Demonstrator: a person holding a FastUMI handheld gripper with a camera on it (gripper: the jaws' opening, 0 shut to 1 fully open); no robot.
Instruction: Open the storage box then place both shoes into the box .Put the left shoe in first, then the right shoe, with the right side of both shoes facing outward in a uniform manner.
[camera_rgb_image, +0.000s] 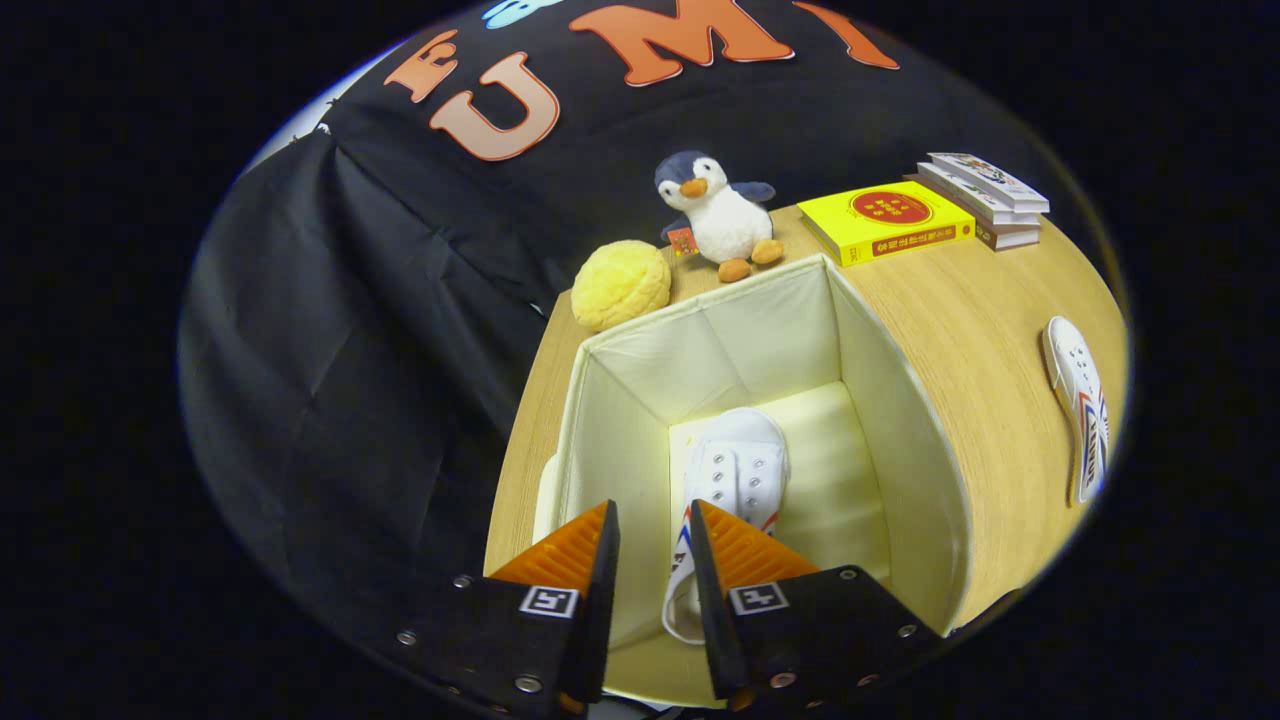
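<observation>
1 shoe (735, 470) lies inside the open box (900, 420), between the gripper (655, 550) fingers, which stand slightly parted around its heel; whether they press it cannot be told. The other shoe (1080, 420) lies on the table (980, 330), right of the box. Judged light, with soft canvas and a stiffer sole; grip at the heel collar.

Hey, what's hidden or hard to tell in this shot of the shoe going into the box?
- Shoe in the box: heel hidden between the claw fingers; whether both press it is unclear.
- Second shoe on the table: warped at the view's rim.
- Book titles: too small.
</observation>
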